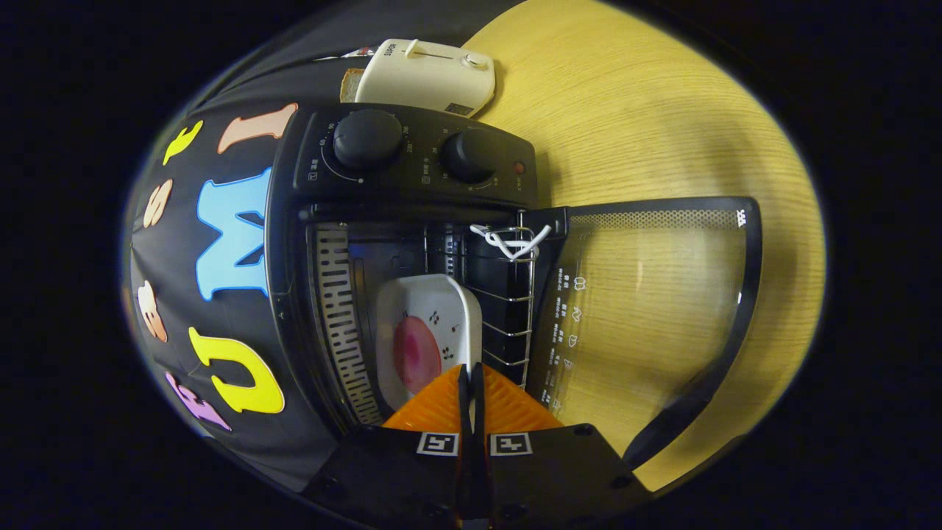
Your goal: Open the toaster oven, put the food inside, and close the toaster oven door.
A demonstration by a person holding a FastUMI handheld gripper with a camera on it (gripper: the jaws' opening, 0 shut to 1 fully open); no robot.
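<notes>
The black toaster oven (412, 158) stands open, its glass door (662, 294) folded flat down over the wooden table. Inside, a white dish (434, 309) carrying a round pink piece of food (416, 353) rests on the wire rack (515, 309). My gripper (471, 372) is rolled sideways and reaches into the oven mouth. Its fingers are pressed together with the near rim of the dish pinched between their tips. The dish's near end is hidden behind the fingers.
A cream pop-up toaster (427, 77) with a bread slice (351, 85) beside it stands past the oven's knob panel. The heating-element grille (338, 316) lines the cavity beside the dish. Wooden table (625, 110) stretches beyond the door. A white wire clip (509, 241) sits at the door hinge.
</notes>
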